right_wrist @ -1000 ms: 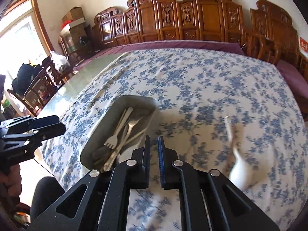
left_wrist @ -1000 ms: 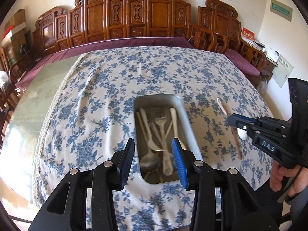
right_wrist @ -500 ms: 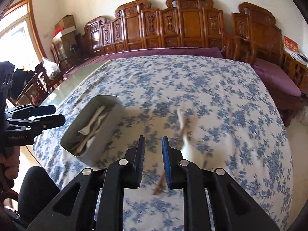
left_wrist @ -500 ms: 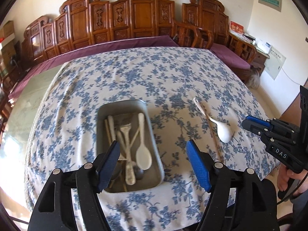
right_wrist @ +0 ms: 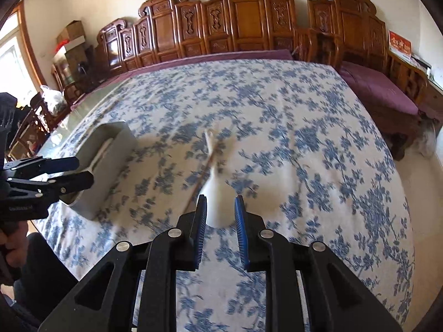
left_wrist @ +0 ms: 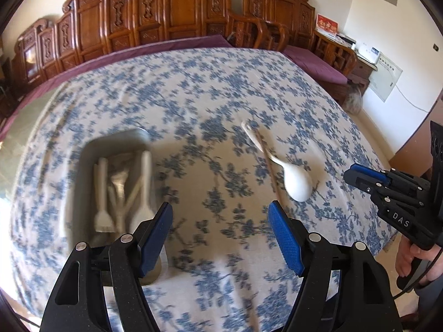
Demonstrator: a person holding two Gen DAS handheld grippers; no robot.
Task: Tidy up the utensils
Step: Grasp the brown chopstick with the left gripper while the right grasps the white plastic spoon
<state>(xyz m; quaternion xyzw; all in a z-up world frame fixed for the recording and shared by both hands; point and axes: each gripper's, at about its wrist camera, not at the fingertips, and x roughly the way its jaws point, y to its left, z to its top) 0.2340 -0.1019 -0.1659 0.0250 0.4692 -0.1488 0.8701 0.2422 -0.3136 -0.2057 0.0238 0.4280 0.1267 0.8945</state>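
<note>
One white spoon (left_wrist: 295, 180); one chopstick (left_wrist: 270, 166); one tray (left_wrist: 91, 149).

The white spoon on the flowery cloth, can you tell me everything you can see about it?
The white spoon looks like glossy ceramic or plastic, with a deep rounded bowl and a long handle that flares a little at its tip. It lies flat on the blue-flowered tablecloth, to the right of the metal tray, its bowl nearest the cameras. A thin wooden chopstick lies against its handle. The right gripper is open just in front of the bowl, not gripping it.
</note>
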